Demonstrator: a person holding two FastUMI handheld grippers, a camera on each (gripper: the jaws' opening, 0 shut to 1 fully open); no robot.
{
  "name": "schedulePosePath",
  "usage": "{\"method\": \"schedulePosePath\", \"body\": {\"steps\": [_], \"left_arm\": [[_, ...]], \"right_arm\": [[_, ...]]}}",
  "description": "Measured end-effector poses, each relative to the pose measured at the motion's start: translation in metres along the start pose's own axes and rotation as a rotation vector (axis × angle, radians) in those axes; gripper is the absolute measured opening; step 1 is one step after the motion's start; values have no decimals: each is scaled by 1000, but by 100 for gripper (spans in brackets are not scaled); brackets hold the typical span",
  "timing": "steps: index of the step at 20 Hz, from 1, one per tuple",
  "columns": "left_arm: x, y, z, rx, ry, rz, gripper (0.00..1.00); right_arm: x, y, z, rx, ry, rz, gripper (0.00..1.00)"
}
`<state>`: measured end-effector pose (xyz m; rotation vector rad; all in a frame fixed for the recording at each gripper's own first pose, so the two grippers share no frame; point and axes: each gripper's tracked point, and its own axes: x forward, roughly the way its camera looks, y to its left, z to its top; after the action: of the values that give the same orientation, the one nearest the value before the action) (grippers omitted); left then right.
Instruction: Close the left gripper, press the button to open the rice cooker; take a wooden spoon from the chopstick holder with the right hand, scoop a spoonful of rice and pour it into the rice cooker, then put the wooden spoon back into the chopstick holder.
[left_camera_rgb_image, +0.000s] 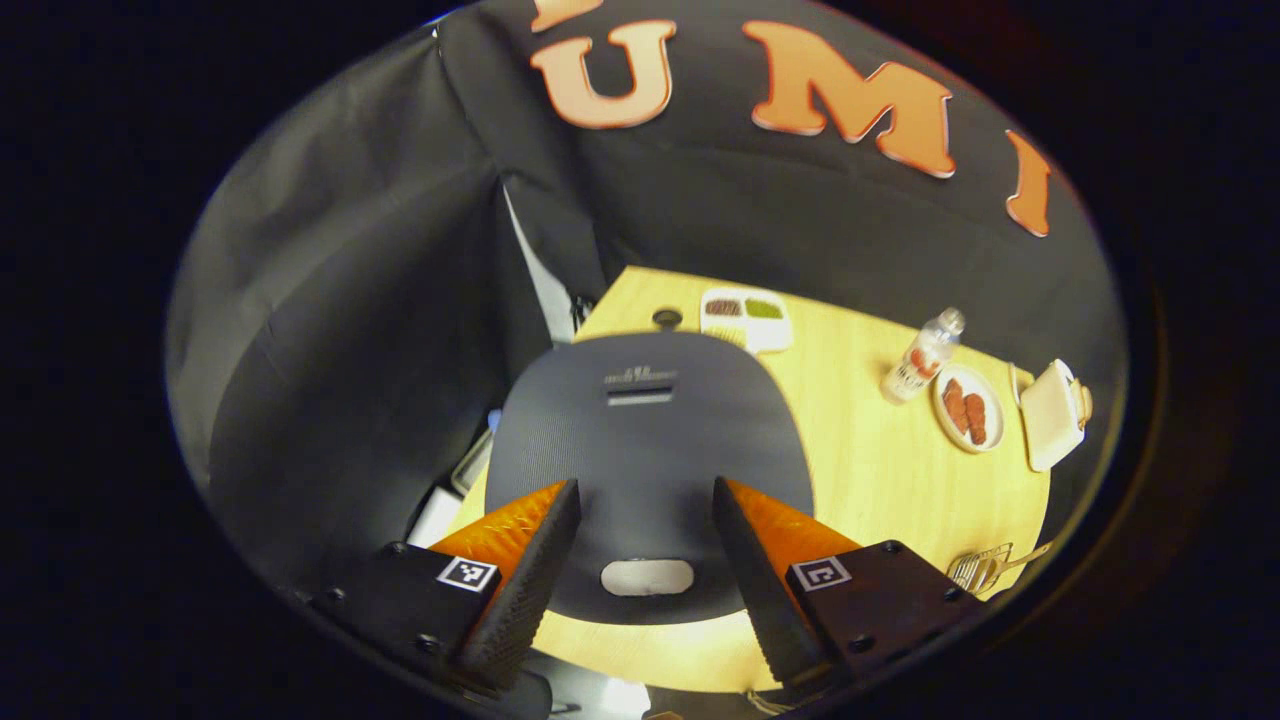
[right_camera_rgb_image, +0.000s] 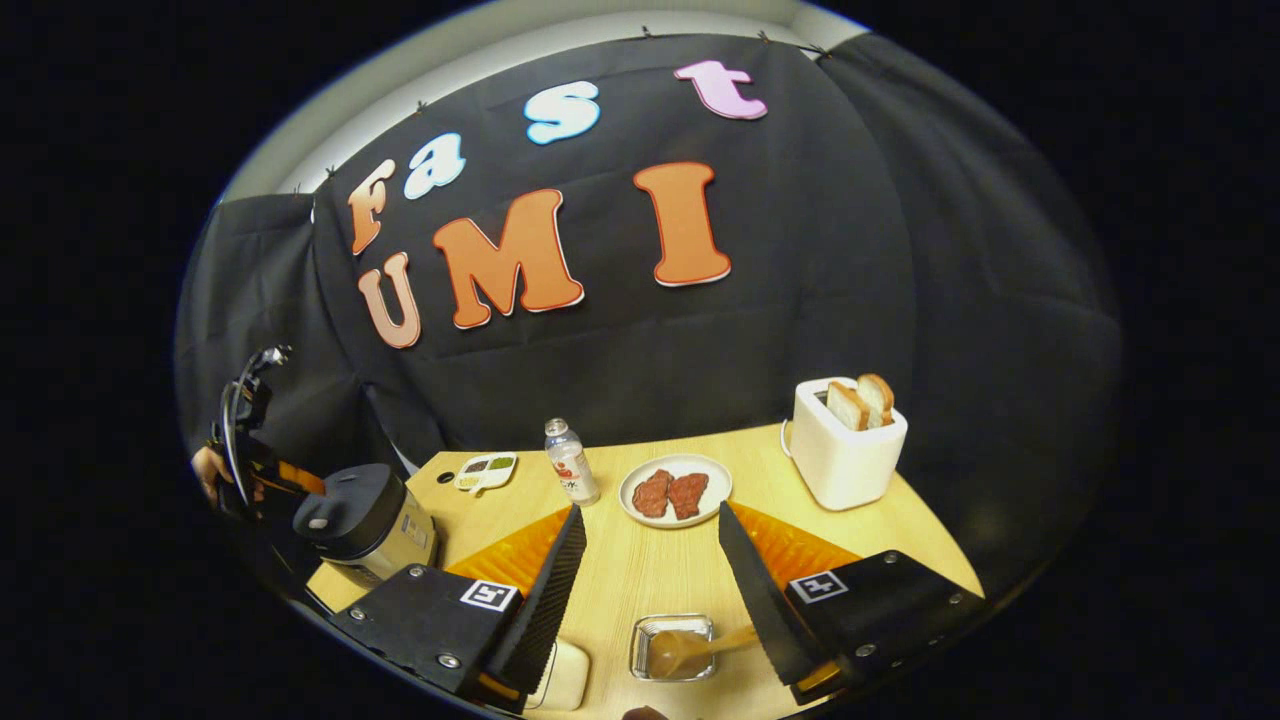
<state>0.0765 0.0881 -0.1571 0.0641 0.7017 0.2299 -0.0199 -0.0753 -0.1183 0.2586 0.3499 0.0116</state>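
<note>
In the left gripper view, the left gripper (left_camera_rgb_image: 645, 560) hangs directly above the rice cooker (left_camera_rgb_image: 645, 450), looking down on its dark lid, which is shut. Its jaws are spread, and the pale oblong button (left_camera_rgb_image: 648, 577) lies in the gap between them at the near edge of the lid. That placement fits the first step: the gripper is lined up over the button, but the jaws would have to come together before pressing, so the press looks not yet done. Around the cooker on the wooden table (left_camera_rgb_image: 860, 470) sit a small divided tray (left_camera_rgb_image: 745, 318), a bottle (left_camera_rgb_image: 922, 357), a plate of meat (left_camera_rgb_image: 968, 408) and a white toaster (left_camera_rgb_image: 1050, 415), all well apart from the lid. A wire holder (left_camera_rgb_image: 980, 570) shows at the right edge. Nothing stands between the jaws and the button.

In the right gripper view, the right gripper (right_camera_rgb_image: 645, 590) waits low over the table with its jaws spread and nothing between them. Just below it sits a small clear container (right_camera_rgb_image: 672, 645) with a wooden spoon (right_camera_rgb_image: 700, 645) lying in it, handle pointing right (whether this is the rice dish I cannot tell). At the far left the rice cooker (right_camera_rgb_image: 365, 520) shows with the left gripper (right_camera_rgb_image: 250, 470) and a hand (right_camera_rgb_image: 205, 470) over it. The bottle (right_camera_rgb_image: 570, 462), plate of meat (right_camera_rgb_image: 675, 490) and toaster (right_camera_rgb_image: 848, 440) with bread stand beyond, clear of the path between container and cooker
</note>
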Motion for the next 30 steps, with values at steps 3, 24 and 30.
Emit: {"method": "schedulePosePath", "body": {"steps": [3,24,30], "left_arm": [[-49,-21,32,34,-215,-31,89],[-188,-147,21,58,-730,-235,98],[-188,-143,24,43,-756,-231,100]], "right_arm": [[4,20,29,-79,-66,-12,85],[-17,118,79,-175,-291,124,89],[-22,130,75,-183,-297,144,89]]}}
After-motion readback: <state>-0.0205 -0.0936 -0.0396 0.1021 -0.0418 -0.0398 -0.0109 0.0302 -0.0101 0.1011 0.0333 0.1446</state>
